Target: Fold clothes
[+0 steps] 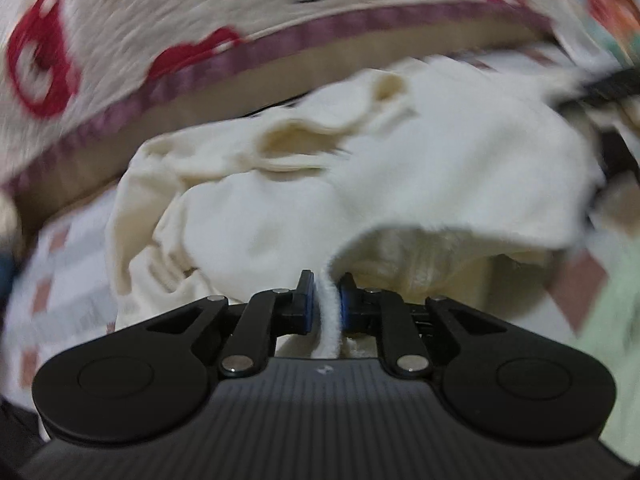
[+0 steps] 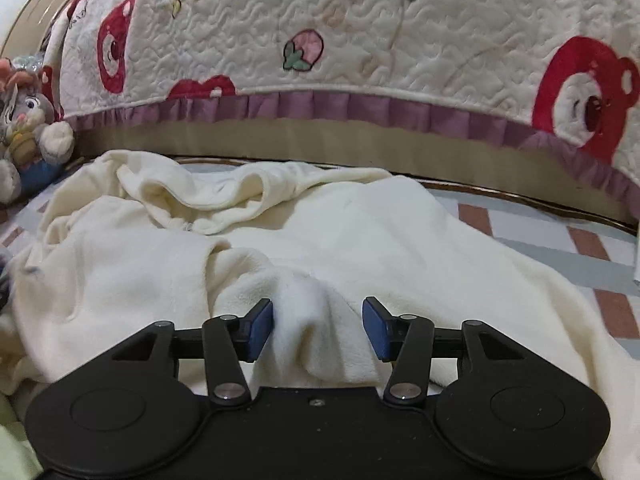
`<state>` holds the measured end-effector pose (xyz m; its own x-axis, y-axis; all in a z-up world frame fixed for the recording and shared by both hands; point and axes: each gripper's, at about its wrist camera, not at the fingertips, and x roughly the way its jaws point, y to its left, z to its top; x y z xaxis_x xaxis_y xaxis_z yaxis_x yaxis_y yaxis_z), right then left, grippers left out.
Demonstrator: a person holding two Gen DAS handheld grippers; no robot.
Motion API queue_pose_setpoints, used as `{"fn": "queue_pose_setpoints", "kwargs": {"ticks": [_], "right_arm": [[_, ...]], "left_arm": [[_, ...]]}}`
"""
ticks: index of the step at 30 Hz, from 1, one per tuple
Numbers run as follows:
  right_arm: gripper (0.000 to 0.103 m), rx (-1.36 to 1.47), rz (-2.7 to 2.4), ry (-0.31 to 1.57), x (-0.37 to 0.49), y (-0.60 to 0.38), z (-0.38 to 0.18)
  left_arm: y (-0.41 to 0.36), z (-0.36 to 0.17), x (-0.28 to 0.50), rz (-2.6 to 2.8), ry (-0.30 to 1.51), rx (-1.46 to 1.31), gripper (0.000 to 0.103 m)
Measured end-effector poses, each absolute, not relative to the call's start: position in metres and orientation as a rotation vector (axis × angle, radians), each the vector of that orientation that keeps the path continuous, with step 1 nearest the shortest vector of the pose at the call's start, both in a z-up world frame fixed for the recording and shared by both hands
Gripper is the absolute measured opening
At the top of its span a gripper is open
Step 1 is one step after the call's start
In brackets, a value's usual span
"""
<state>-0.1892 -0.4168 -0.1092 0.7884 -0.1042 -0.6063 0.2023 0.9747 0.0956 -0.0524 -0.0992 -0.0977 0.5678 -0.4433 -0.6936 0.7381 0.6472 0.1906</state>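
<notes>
A cream fleece garment (image 2: 320, 232) lies crumpled on a checked bedsheet (image 2: 600, 248). In the left wrist view the same garment (image 1: 360, 184) hangs lifted and blurred. My left gripper (image 1: 328, 292) is shut on a thin edge of the cream garment, which passes between the blue pads. My right gripper (image 2: 318, 320) is open, its pads either side of a raised ridge of the garment; the left pad (image 2: 260, 328) touches the cloth, the right pad (image 2: 376, 328) stands apart from it.
A quilted bedspread (image 2: 360, 40) with red bear prints and a purple ruffle hangs behind. A stuffed rabbit toy (image 2: 28, 120) sits at far left. A pale green cloth (image 1: 616, 320) lies at the right in the left wrist view.
</notes>
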Motion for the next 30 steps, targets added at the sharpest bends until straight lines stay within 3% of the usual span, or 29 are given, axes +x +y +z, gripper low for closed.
{"fn": "queue_pose_setpoints", "kwargs": {"ticks": [9, 18, 21, 25, 28, 30], "right_arm": [[0.054, 0.049, -0.029, 0.709, -0.254, -0.357, -0.102], [0.055, -0.165, 0.175, 0.732, -0.199, -0.267, -0.094], [0.066, -0.199, 0.198, 0.712, -0.18, -0.244, -0.089], [0.066, -0.267, 0.224, 0.773, -0.148, -0.219, -0.101], [0.053, -0.326, 0.138, 0.764, -0.14, -0.229, -0.104], [0.027, -0.254, 0.014, 0.725, -0.144, -0.259, -0.093]], "left_arm": [[-0.08, -0.101, -0.03, -0.696, 0.712, 0.309, 0.012], [-0.047, -0.094, -0.022, -0.733, 0.844, 0.013, 0.012], [-0.043, -0.091, -0.028, -0.743, 0.822, 0.002, 0.012], [-0.039, -0.085, -0.029, -0.765, 0.791, -0.036, 0.011], [-0.033, -0.07, -0.039, -0.779, 0.737, -0.028, 0.011], [-0.03, -0.06, -0.048, -0.778, 0.68, 0.002, 0.011]]}}
